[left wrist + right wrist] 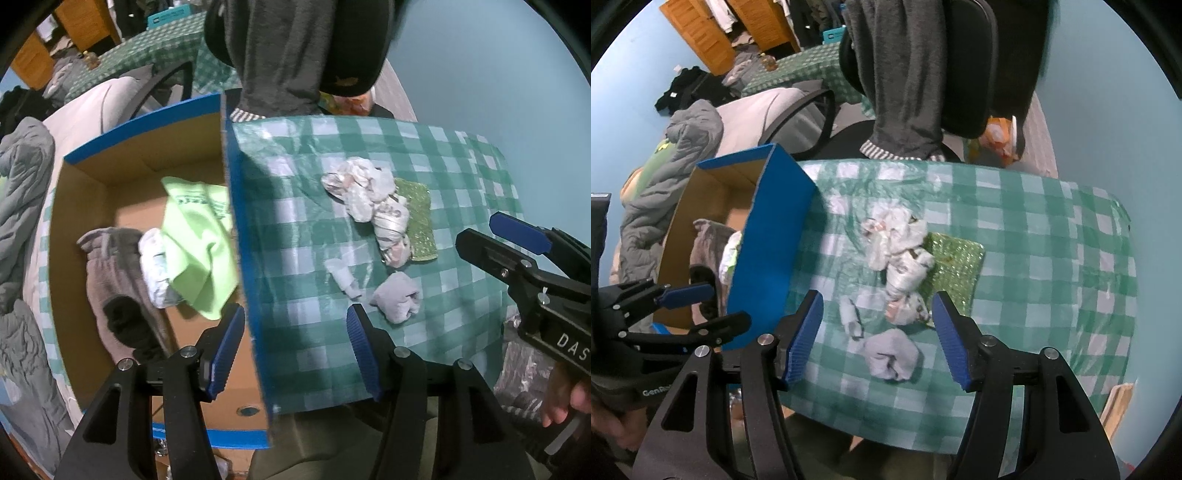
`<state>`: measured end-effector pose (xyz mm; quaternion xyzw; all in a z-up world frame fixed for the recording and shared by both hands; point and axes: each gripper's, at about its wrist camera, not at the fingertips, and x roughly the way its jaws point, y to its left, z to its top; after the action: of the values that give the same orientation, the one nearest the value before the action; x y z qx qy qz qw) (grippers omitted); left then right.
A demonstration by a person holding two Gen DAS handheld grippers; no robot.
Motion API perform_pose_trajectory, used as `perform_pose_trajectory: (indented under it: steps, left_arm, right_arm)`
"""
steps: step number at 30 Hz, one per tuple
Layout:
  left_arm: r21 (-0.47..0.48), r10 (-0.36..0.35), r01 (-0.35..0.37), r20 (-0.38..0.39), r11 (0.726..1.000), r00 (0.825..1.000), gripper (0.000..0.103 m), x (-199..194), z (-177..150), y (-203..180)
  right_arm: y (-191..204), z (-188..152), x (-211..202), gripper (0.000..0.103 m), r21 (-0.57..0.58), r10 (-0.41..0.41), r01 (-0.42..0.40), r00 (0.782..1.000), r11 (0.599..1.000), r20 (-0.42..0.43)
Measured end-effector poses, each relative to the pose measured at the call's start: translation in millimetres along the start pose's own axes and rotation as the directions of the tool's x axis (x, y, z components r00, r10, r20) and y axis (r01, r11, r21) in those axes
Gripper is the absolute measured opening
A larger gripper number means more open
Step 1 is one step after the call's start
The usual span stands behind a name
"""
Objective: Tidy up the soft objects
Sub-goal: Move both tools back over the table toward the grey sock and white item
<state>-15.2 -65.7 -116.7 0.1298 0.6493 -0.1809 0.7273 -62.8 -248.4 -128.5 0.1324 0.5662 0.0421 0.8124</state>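
Both tongs released: left gripper (295, 347) straddles the box (236, 236) wall, right gripper (877, 338) hovers above a grey sock (892, 354) on the table (1052, 258).

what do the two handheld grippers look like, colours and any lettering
Both match: black plastic frames with triangular cut-outs, silver round bolts at the joints, and blue ribbed pads on the two fingers. The left gripper shows part of a white word, "GenRo", on its body in the right wrist view. The right gripper shows white letters "DAS" in the left wrist view. No cables or sleeves show.

place: home bedroom | signs: wooden wardrobe (698, 33), rumpled bedding (672, 177)
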Motion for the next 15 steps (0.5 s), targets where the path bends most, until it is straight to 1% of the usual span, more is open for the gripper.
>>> perform_pose_trajectory:
  steps: [4,8,15]
  left_arm:
    - [0.009,-0.008,0.008,-0.019,1.0,1.0,0.059,10.0,2.2,-9.2]
    - [0.019,-0.002,0.003,-0.032,1.0,1.0,0.059,18.1,3.9,-14.5]
    - [0.01,0.005,-0.004,-0.069,1.0,0.998,0.059,37.3,4.0,-13.1]
  right_arm:
    - [-6.8,-4.8,4.6,0.062,0.01,-0.003,0.003,1.0,1.0,-0.014]
    - [-13.8,-10.5,10.8,0.062,0.021,-0.008,0.008,0.999,1.0,-0.037]
    - [-21.6,-17.3,17.4,0.062,0.034,-0.012,0.014,0.998,0.999,-0.06]
